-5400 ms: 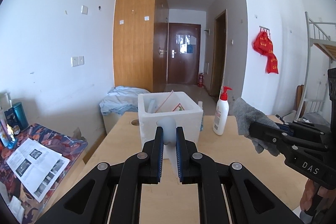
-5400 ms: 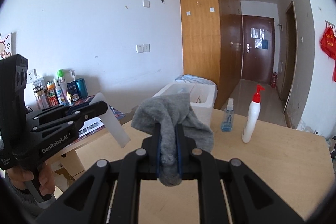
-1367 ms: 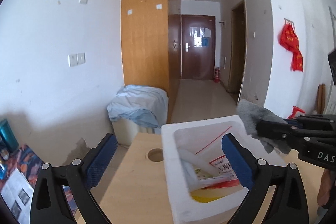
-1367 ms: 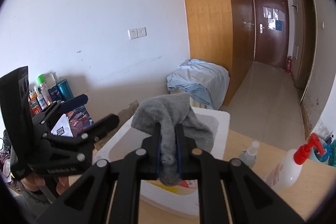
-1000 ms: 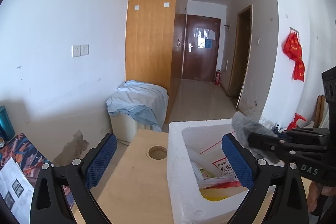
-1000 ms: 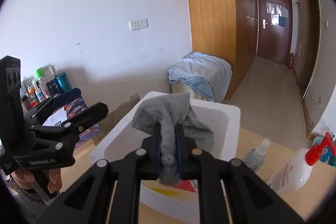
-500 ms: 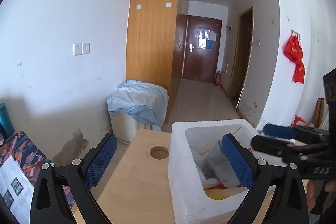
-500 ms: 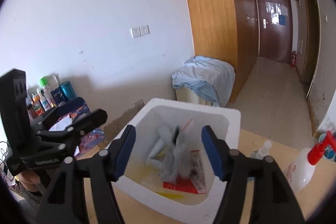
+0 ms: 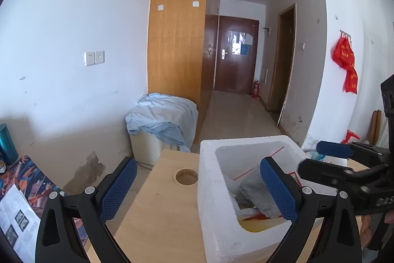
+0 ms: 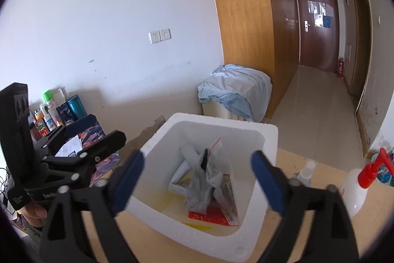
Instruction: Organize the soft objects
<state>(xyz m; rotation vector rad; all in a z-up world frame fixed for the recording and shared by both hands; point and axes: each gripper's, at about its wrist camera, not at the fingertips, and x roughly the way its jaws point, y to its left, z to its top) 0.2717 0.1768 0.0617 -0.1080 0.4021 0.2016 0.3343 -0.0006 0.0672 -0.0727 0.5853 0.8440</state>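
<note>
A grey cloth (image 10: 205,185) lies inside the white foam box (image 10: 221,121) on top of a red-sealed plastic bag and white packets. It also shows in the left wrist view (image 9: 256,196), inside the same box (image 9: 209,189). My right gripper (image 10: 197,179) is open and empty, held above the box. My left gripper (image 9: 197,189) is open and empty at the box's left wall. The right gripper shows at the right edge of the left wrist view (image 9: 320,159); the left one shows at the left of the right wrist view (image 10: 86,137).
The box stands on a wooden table (image 9: 157,213) with a round hole (image 9: 186,176). A pump bottle (image 10: 357,189) and a small spray bottle (image 10: 305,173) stand right of the box. A side table with bottles (image 10: 49,110) is at the left. A covered bin (image 9: 162,122) stands beyond.
My right gripper opened and let go of the grey cloth, which dropped into the foam box. Earlier my left gripper let go of a translucent piece and opened.
</note>
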